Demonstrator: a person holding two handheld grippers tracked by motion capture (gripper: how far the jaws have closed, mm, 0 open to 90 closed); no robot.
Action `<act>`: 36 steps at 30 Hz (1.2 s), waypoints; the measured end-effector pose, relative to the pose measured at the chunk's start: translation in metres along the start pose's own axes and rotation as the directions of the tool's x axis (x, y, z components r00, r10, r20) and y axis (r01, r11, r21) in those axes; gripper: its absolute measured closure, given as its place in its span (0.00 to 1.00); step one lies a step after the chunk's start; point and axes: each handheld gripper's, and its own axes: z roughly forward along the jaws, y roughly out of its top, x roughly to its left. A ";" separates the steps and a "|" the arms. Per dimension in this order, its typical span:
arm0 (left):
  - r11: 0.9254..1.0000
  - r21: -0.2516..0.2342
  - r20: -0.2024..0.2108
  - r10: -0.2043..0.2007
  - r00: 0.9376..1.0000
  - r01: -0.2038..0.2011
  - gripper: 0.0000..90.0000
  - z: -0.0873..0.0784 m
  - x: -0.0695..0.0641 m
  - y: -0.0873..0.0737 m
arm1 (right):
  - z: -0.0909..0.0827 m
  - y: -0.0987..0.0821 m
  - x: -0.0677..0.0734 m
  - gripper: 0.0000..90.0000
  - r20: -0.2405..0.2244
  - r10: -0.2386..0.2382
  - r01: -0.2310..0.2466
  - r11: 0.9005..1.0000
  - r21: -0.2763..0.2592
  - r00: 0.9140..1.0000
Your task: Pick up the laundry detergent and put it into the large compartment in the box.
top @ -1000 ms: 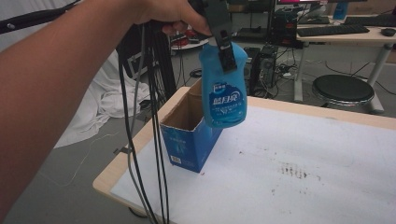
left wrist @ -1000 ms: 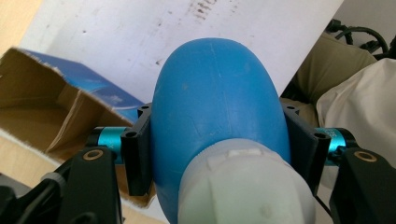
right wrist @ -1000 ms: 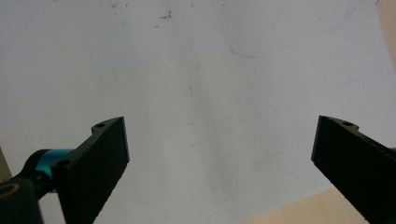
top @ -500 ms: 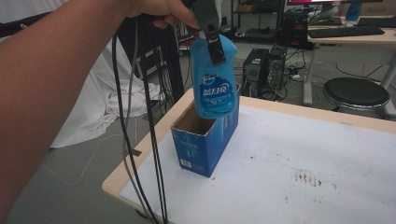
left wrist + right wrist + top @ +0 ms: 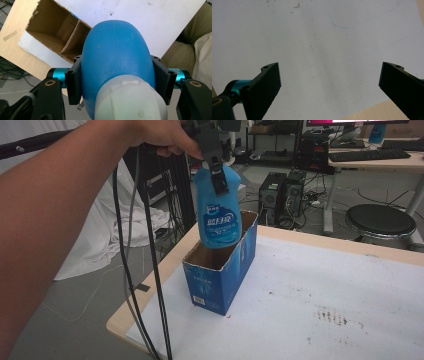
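A blue plastic bottle (image 5: 218,212) with a white-and-blue label hangs upright over the open blue cardboard box (image 5: 225,270), its base level with the box's rim. My left gripper (image 5: 216,175) is shut on the bottle's upper part, pointing down. From the left gripper view I look down on the bottle (image 5: 116,57), its white cap nearest, clamped between both black jaws; the box's brown inside (image 5: 53,35) lies below and to the left. My right gripper (image 5: 329,82) stands open above the white table sheet with nothing between its fingers.
The box stands near the table's left edge (image 5: 150,290). Black cables (image 5: 145,270) hang from my left hand past that edge. White sheet (image 5: 325,310) covers the table to the right. Beyond the table are a black stool (image 5: 380,220), computer towers (image 5: 285,195) and a desk.
The left gripper has carried the bottle across and slightly down, from beside the box's far corner to over its opening. The high view has shifted as well.
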 end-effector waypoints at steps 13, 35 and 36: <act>1.000 0.024 0.004 -0.002 1.000 0.001 0.41 0.030 0.019 -0.010 | 0.003 -0.001 -0.004 0.03 0.003 0.012 -0.012 1.000 0.008 1.000; 0.995 0.081 -0.001 0.054 0.999 -0.054 0.41 0.123 0.024 -0.017 | 0.013 0.001 -0.003 0.03 -0.008 0.009 -0.009 0.999 0.030 1.000; 0.995 0.082 -0.002 0.051 0.999 -0.050 0.41 0.126 0.024 -0.018 | 0.013 0.000 -0.003 0.03 -0.008 0.012 -0.012 0.999 0.032 1.000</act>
